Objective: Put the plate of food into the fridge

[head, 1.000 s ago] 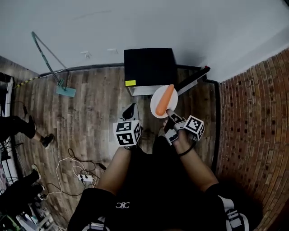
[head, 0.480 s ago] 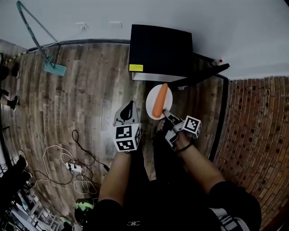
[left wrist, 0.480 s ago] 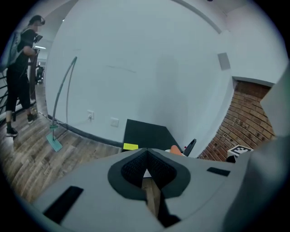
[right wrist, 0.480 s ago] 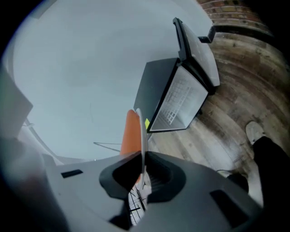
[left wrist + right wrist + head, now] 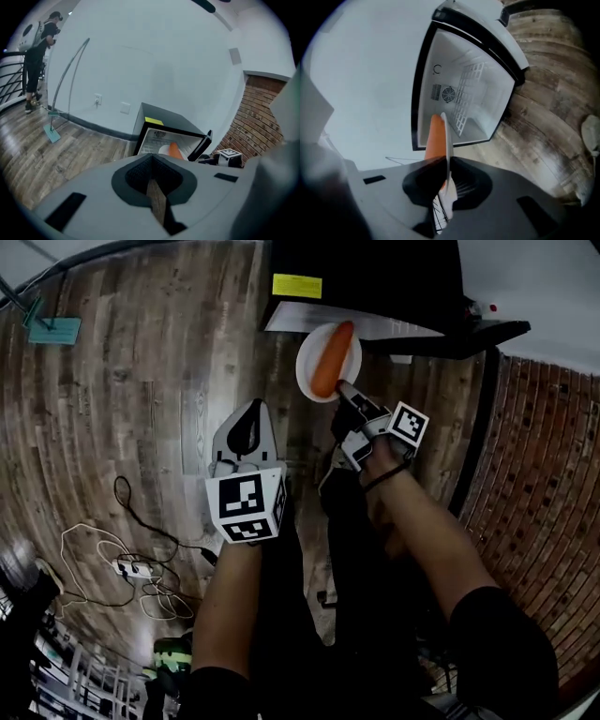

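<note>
A white plate (image 5: 319,373) carrying an orange carrot (image 5: 333,357) is held level just in front of the open black fridge (image 5: 366,277). My right gripper (image 5: 348,396) is shut on the plate's near rim. In the right gripper view the plate (image 5: 448,140) appears edge-on between the jaws, with the carrot (image 5: 435,138) beside it and the fridge's white inside (image 5: 464,93) beyond. My left gripper (image 5: 247,427) hangs to the left of the plate, shut and holding nothing. The left gripper view shows the fridge (image 5: 166,133) ahead with the carrot (image 5: 175,150) before its opening.
The fridge door (image 5: 478,334) stands swung out to the right. A brick wall (image 5: 553,474) runs along the right. Cables and a power strip (image 5: 141,568) lie on the wood floor at left. A person (image 5: 37,51) stands far off by a railing.
Both grippers and the plate have come closer to the fridge, which now fills the top of the head view. The right gripper's hold on the plate is unchanged.
</note>
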Demonstrator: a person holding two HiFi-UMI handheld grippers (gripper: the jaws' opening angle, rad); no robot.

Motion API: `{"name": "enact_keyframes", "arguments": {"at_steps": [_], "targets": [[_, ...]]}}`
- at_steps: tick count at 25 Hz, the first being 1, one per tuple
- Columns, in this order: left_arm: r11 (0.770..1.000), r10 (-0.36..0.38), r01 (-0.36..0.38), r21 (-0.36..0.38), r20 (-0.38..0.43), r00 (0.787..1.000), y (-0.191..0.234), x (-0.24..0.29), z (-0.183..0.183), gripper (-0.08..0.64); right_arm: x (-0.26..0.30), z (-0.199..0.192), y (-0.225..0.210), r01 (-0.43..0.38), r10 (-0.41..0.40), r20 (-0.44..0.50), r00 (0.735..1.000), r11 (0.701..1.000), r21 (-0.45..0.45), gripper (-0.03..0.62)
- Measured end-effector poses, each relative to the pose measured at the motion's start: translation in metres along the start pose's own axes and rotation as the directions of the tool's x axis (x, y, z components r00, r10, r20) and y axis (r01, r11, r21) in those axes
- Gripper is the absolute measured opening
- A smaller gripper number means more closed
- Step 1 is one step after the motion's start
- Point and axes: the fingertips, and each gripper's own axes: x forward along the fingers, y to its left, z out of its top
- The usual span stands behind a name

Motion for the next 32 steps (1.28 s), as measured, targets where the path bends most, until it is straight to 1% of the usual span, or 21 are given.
{"name": "enact_keyframes", "arguments": {"at_steps": [4,7,8,12,15,20,23,25,28,32], "targets": [[1.0,-0.019,0.019,0.015,0.033,0.999,0.006,0.027,-0.031,-0.002,0.035,0.036,-0.019,-0.057,0.057,0.055,0.997,0.998,-0.001,0.034],[0.999,-0.03,0.029,0.031,0.039,0.999,0.006,0.044,-0.043,-0.002,0.058,0.066,-0.023,-0.11,0.108,0.103,0.989,0.994,0.014,0.032],[0.999,-0.033,0.032,0.036,0.04,0.999,0.004,0.047,-0.047,-0.002,0.064,0.075,-0.024,-0.113,0.111,0.118,0.987,0.993,0.017,0.032],[0.997,-0.039,0.035,0.062,0.057,0.998,0.0,0.066,-0.054,-0.002,0.091,0.107,-0.024,-0.071,0.074,0.143,0.987,0.997,-0.024,0.034],[0.998,-0.03,0.026,0.06,0.066,0.997,-0.001,0.083,-0.056,-0.002,0.108,0.119,-0.022,-0.056,0.063,0.155,0.986,0.997,-0.051,0.032],[0.999,-0.022,0.021,0.028,0.052,0.998,0.001,0.103,-0.064,-0.002,0.129,0.137,-0.027,-0.031,0.034,0.196,0.98,0.999,-0.018,0.032],[1.0,-0.023,0.022,0.011,0.042,0.999,-0.002,0.107,-0.068,-0.002,0.139,0.153,-0.025,-0.042,0.038,0.238,0.971,0.999,0.011,0.034],[1.0,-0.028,0.028,0.008,0.035,0.999,-0.006,0.108,-0.07,-0.002,0.145,0.162,-0.022,-0.032,0.031,0.26,0.965,0.999,-0.001,0.037],[0.999,-0.036,0.035,0.014,0.022,0.999,-0.009,0.109,-0.075,-0.002,0.152,0.166,-0.021,0.028,-0.008,0.274,0.962,0.997,-0.071,0.038],[0.999,-0.04,0.04,-0.006,0.005,0.999,-0.009,0.109,-0.082,-0.002,0.149,0.162,-0.034,0.136,-0.085,0.308,0.947,0.98,-0.145,0.037]]}}
